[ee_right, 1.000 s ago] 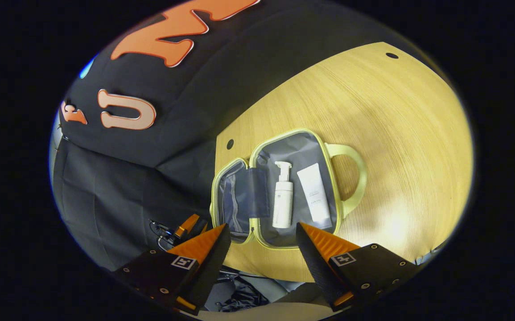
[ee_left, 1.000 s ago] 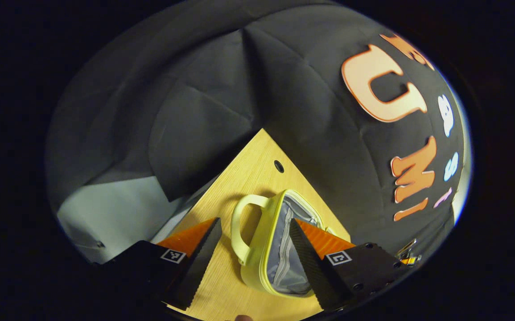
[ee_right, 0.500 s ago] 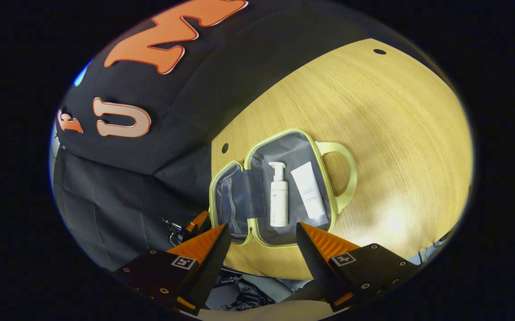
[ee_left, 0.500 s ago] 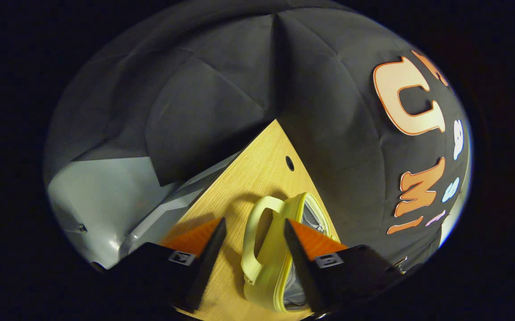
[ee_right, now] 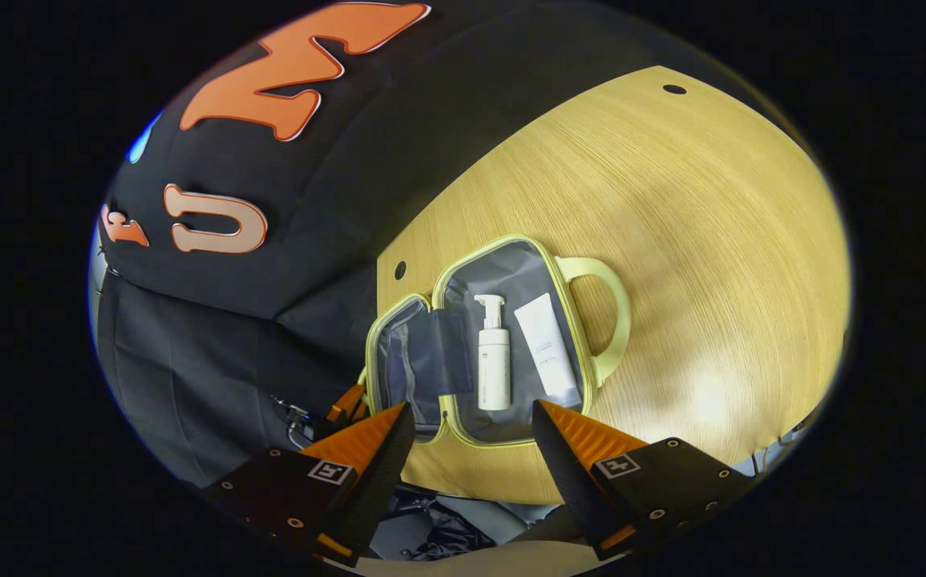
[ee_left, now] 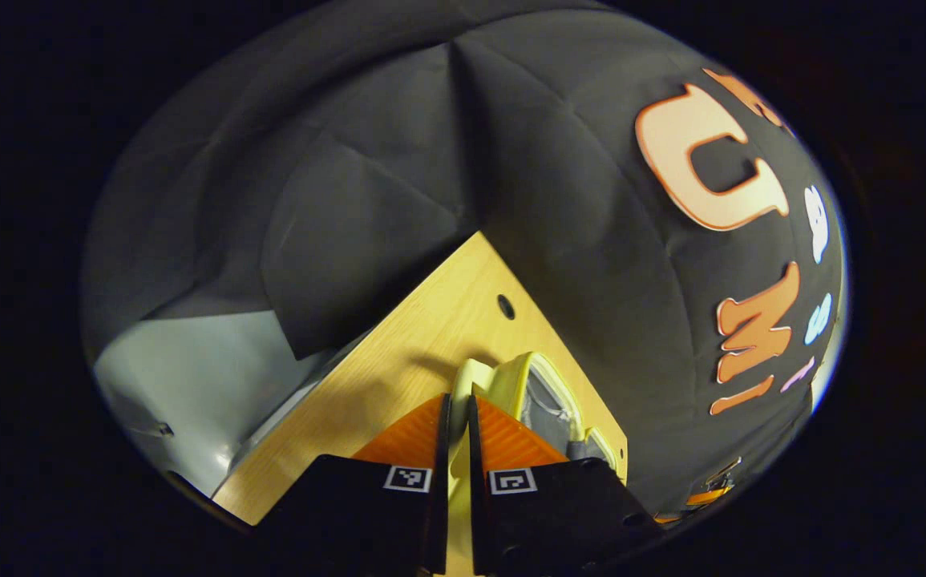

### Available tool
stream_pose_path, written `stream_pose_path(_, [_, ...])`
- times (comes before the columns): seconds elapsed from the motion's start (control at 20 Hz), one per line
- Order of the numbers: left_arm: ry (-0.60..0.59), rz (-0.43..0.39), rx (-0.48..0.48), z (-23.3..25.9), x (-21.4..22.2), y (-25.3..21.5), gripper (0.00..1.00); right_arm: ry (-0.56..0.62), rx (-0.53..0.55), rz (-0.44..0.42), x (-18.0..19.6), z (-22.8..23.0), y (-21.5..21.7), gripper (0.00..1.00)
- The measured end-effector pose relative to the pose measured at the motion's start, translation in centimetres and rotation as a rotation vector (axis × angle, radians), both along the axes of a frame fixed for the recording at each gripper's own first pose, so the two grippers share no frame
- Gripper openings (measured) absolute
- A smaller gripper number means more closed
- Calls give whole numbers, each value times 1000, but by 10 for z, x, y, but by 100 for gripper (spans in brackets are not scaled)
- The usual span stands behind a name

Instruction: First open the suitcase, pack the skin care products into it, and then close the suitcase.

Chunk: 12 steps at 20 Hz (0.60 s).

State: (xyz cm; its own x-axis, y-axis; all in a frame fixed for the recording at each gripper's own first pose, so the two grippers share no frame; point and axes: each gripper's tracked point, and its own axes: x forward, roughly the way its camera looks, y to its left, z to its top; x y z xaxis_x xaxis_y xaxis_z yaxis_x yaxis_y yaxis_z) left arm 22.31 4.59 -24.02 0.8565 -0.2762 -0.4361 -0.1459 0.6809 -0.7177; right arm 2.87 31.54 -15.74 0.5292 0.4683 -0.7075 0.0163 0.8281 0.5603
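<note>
My left gripper (ee_left: 456,405) has its two orange fingers drawn almost together on the pale yellow handle (ee_left: 465,377) of the suitcase (ee_left: 539,393), a thin strip of that handle showing in the slit between them; from this camera the case sits at about one o'clock of the fingertips, near the corner of the wooden table (ee_left: 398,377). In the right gripper view the suitcase (ee_right: 511,264) lies open and flat on the table (ee_right: 671,216); a white pump bottle (ee_right: 494,357) and a white tube (ee_right: 547,349) rest side by side in the half at twelve o'clock, the tube nearer the loop handle (ee_right: 603,316) at one o'clock; my right gripper (ee_right: 469,421) hangs above the near rim, fingers spread wide, holding nothing.
</note>
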Motion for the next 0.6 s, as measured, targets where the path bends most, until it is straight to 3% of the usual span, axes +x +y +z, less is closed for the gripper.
stream_pose_path(0.25, [-154,-54,-44,126,-21,-44,12,-28,43,38,4,5,-4,94])
stream_pose_path(0.6, [-247,-222,107,231,-37,-204,12,-66,97,57,5,21,-62,94])
